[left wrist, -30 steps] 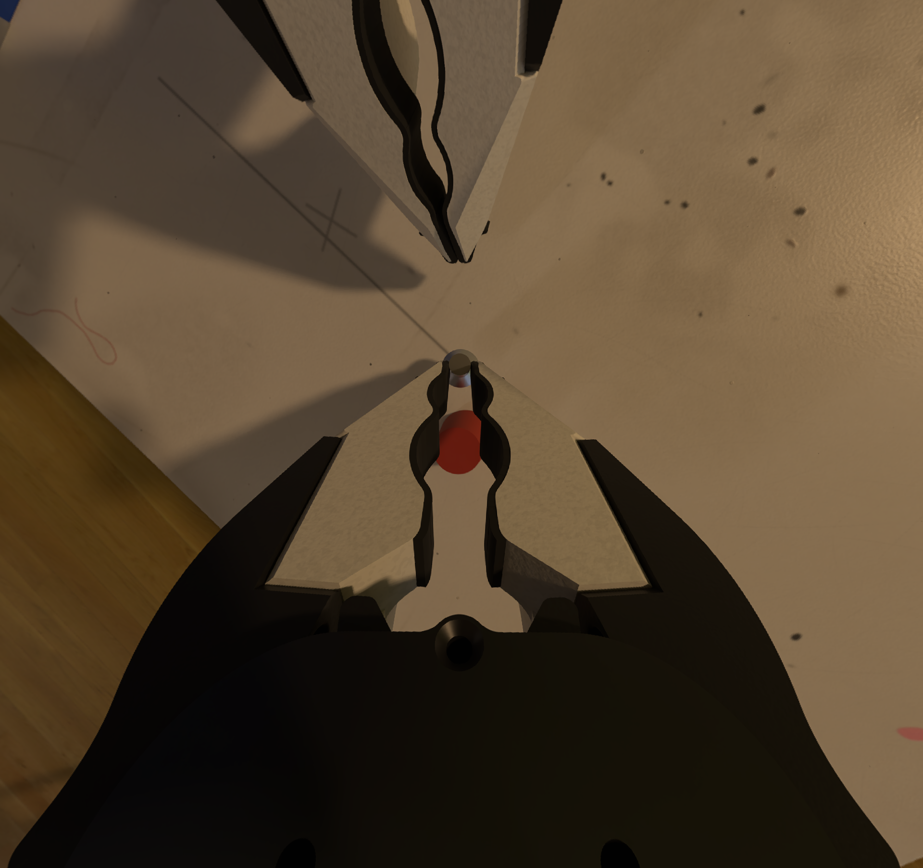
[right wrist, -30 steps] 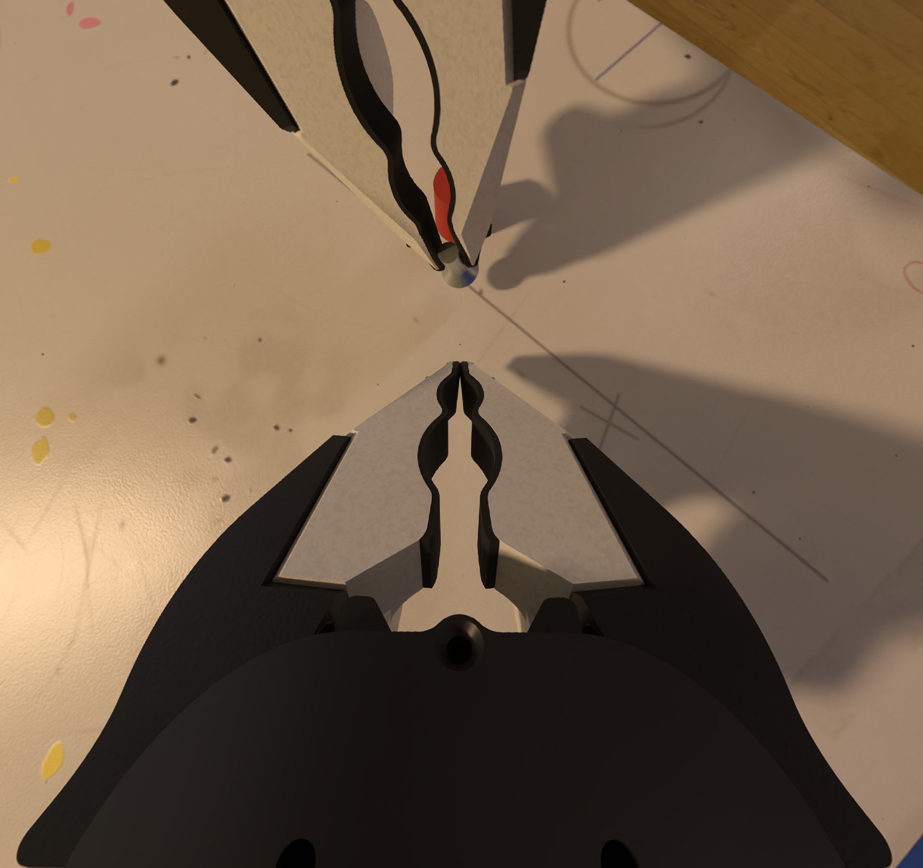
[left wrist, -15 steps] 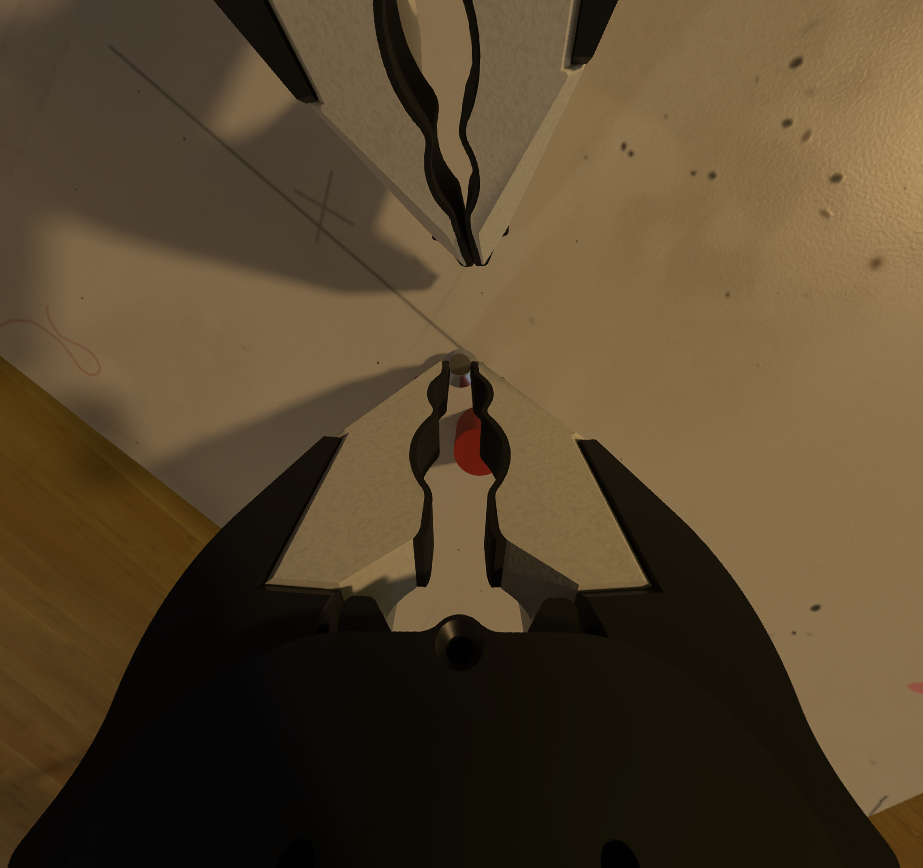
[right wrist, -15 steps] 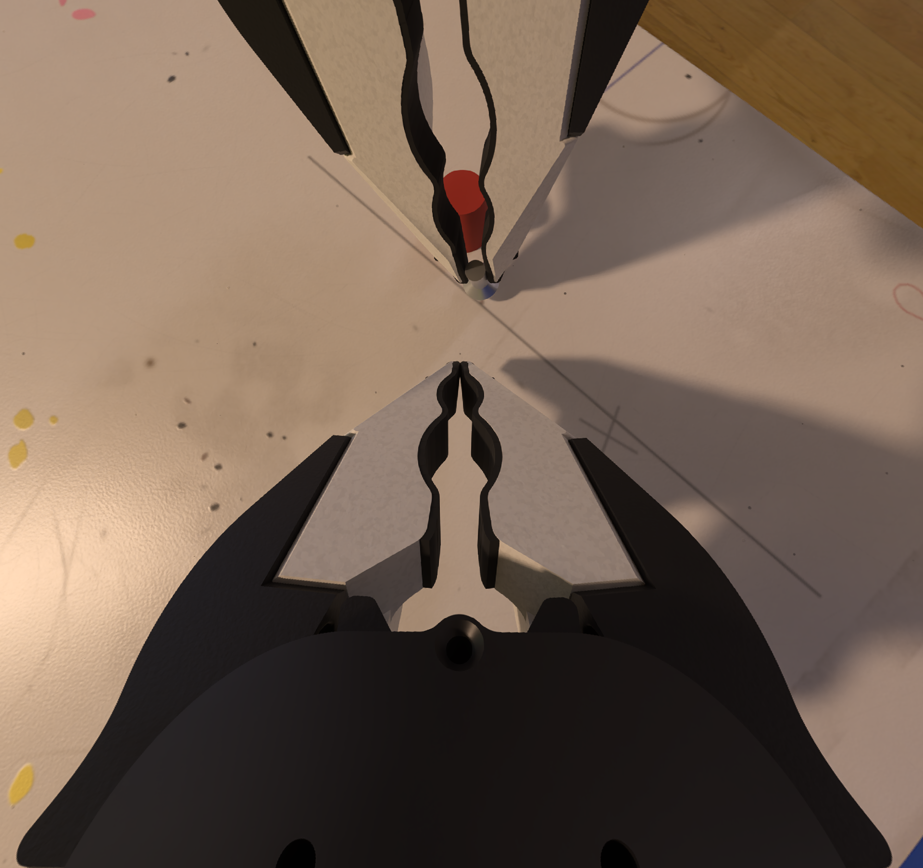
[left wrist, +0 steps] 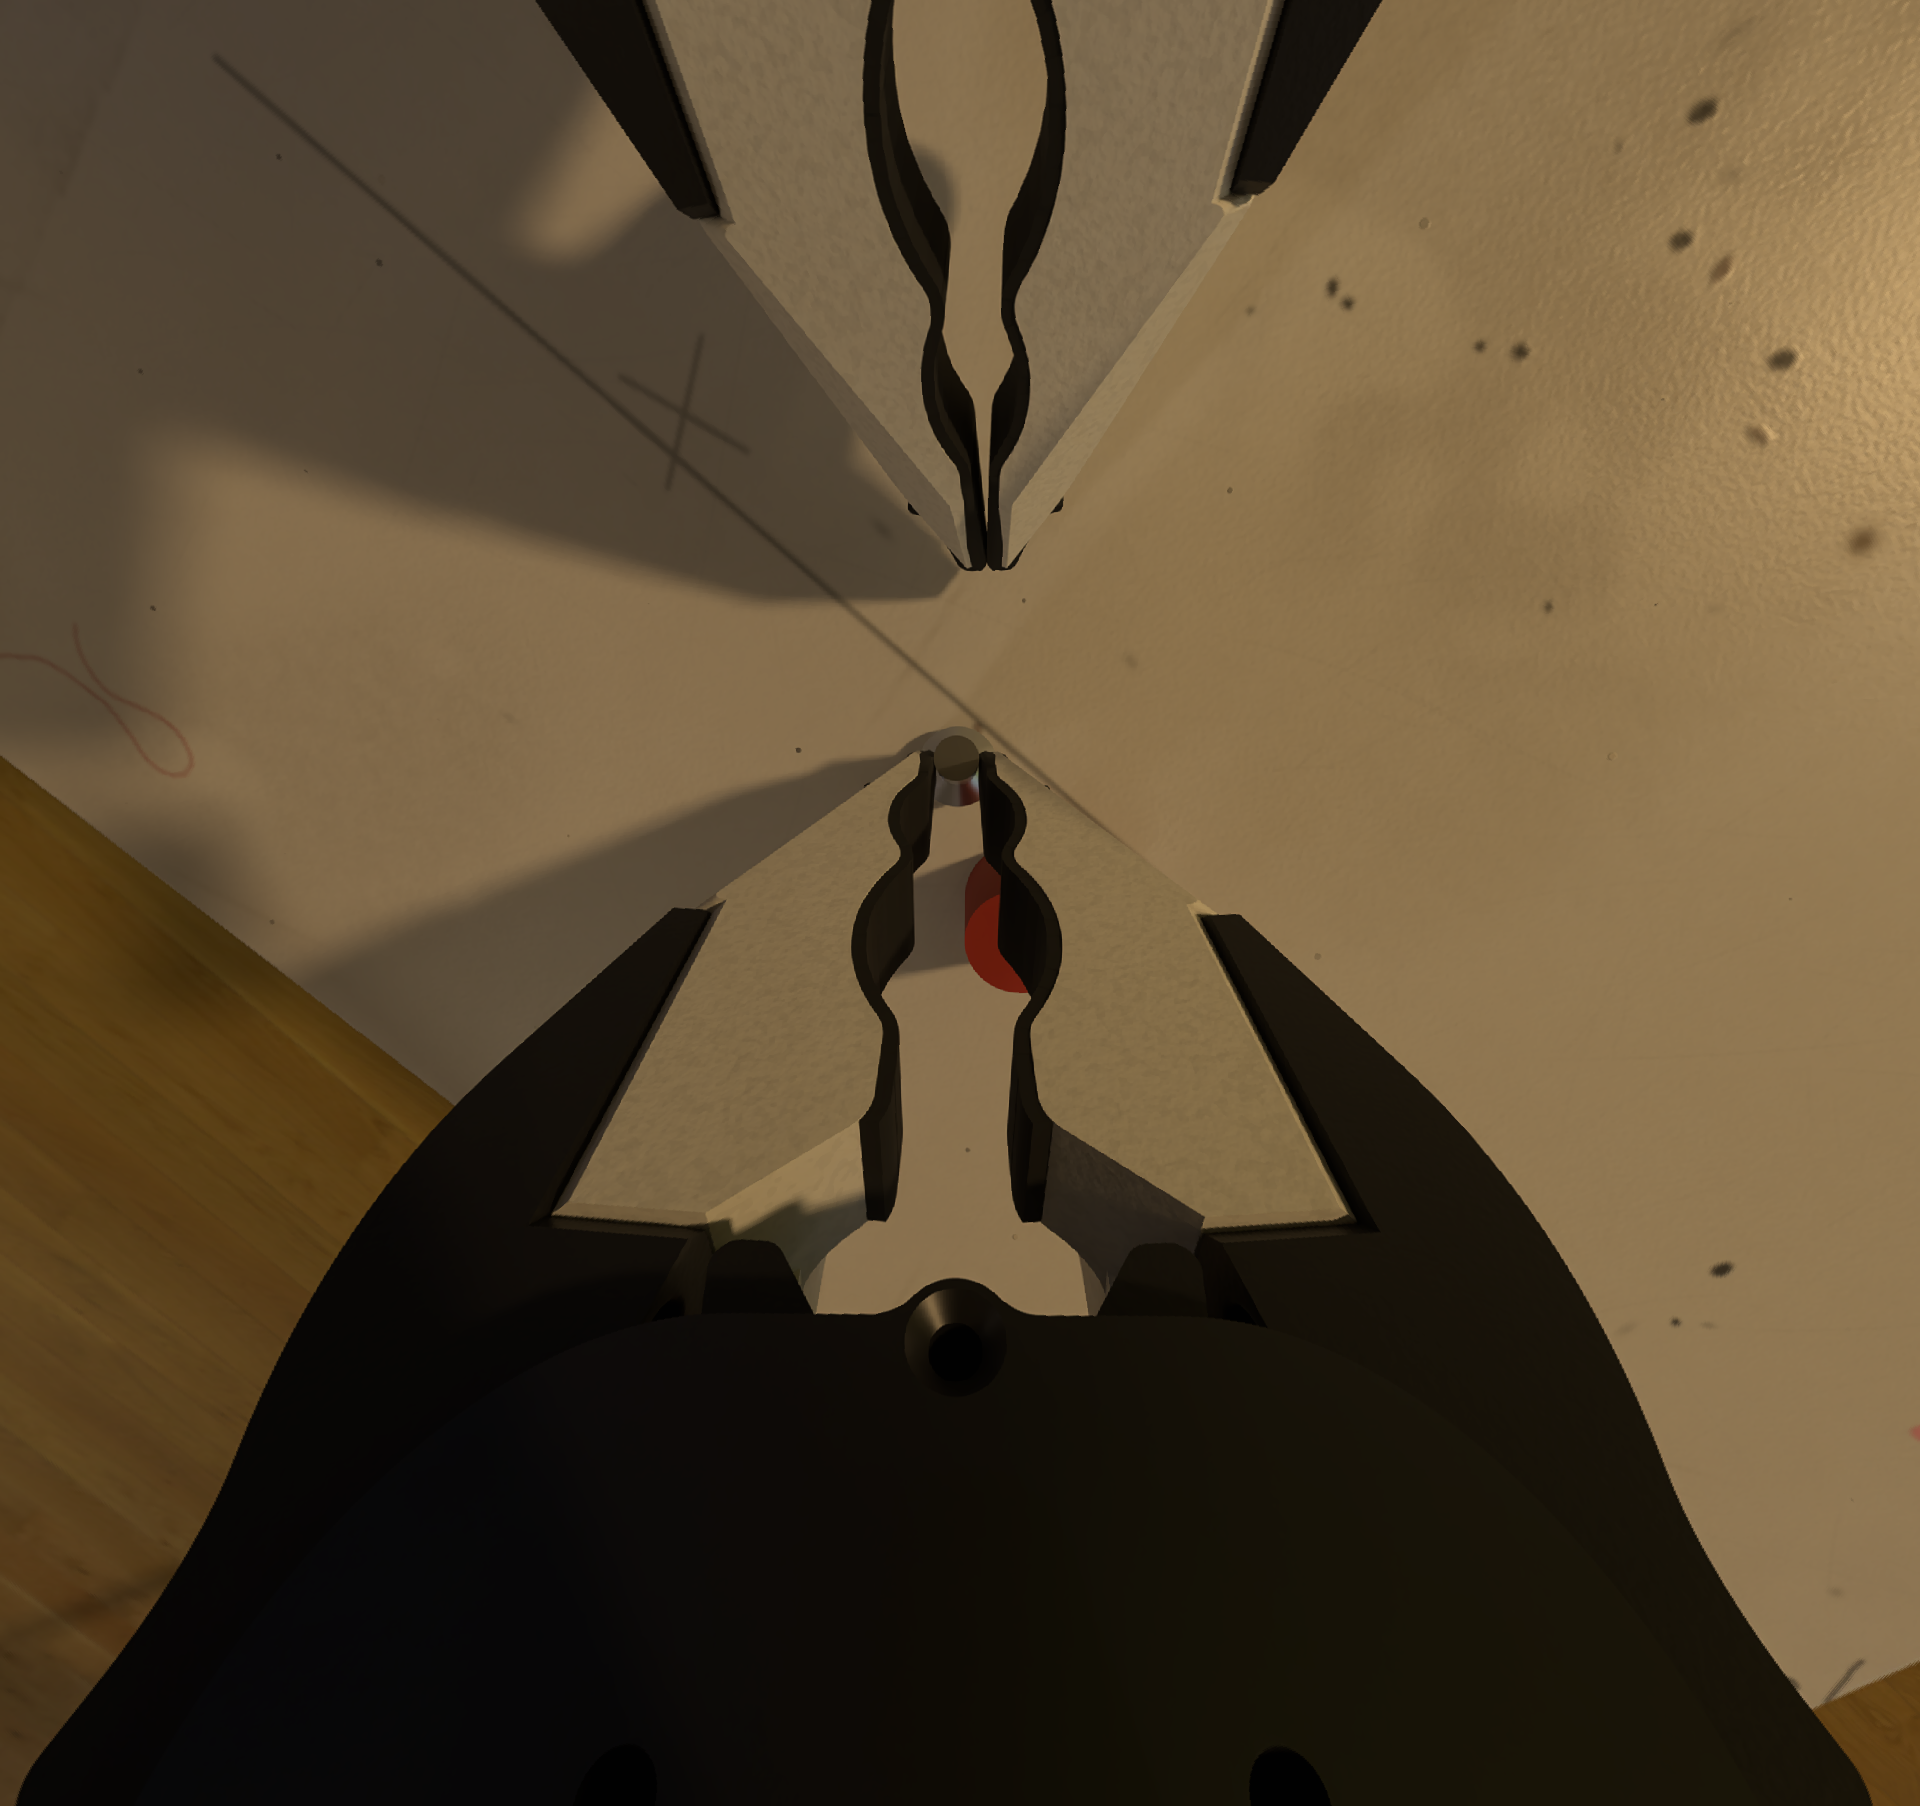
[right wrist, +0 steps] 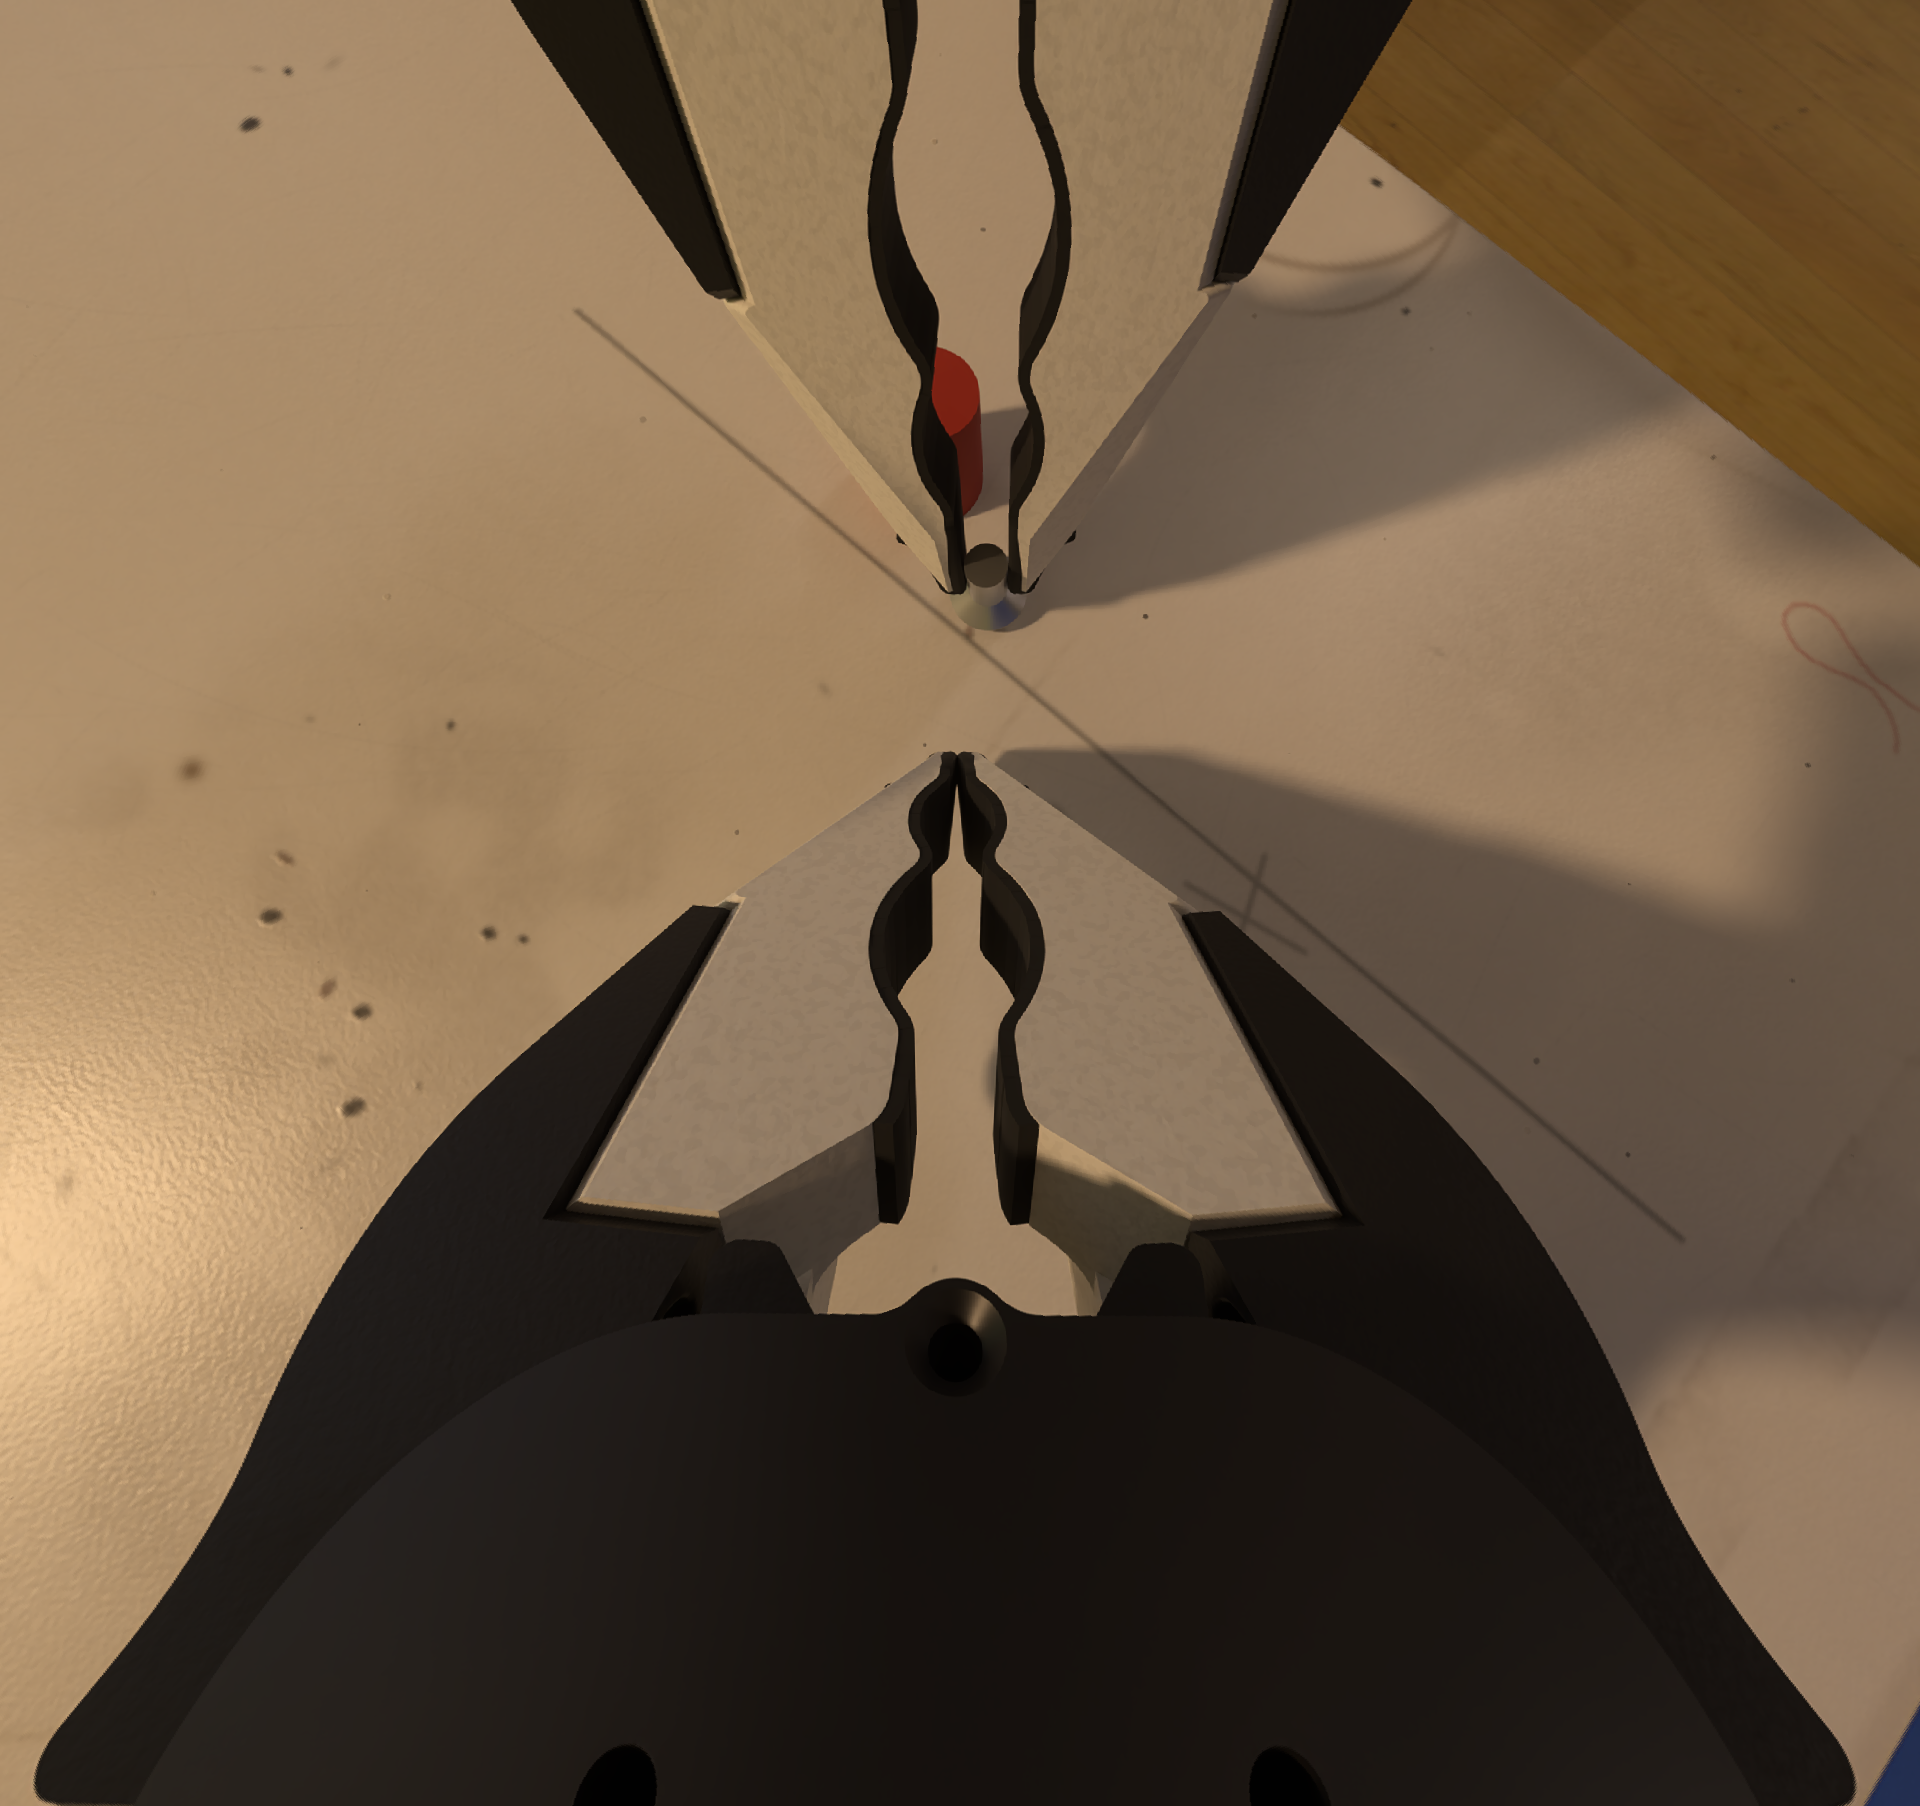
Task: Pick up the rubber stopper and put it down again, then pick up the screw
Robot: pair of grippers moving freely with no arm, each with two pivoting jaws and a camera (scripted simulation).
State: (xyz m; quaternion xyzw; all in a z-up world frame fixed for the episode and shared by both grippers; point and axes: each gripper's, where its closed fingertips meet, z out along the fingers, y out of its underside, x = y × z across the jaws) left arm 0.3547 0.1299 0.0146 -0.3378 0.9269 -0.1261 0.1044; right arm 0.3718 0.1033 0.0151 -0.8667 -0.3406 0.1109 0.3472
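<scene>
My left gripper (left wrist: 956,769) is shut on the small grey screw (left wrist: 956,751), pinching it at the very fingertips, close to the pale board. I cannot tell whether the screw touches the board. The red rubber stopper (left wrist: 982,925) rests on the board behind those tips, seen through the gap between the fingers and half hidden by the right finger. In the right wrist view the left gripper (right wrist: 985,577) faces me with the screw (right wrist: 987,603) and the stopper (right wrist: 958,406). My right gripper (right wrist: 956,759) is shut and empty, tip to tip with the left one; it also shows in the left wrist view (left wrist: 985,561).
The pale board (left wrist: 1455,717) carries a thin pencil line with a cross (left wrist: 681,416), dark specks (left wrist: 1704,270) and a red scribble (left wrist: 135,717). Wooden surface lies past the board's edge at the lower left (left wrist: 156,1185) and, in the right wrist view, at the upper right (right wrist: 1714,198).
The left gripper has swung round with the screw to face the right gripper squarely. The stopper has slid to the right in the gap between its fingers. The right gripper stays shut.
</scene>
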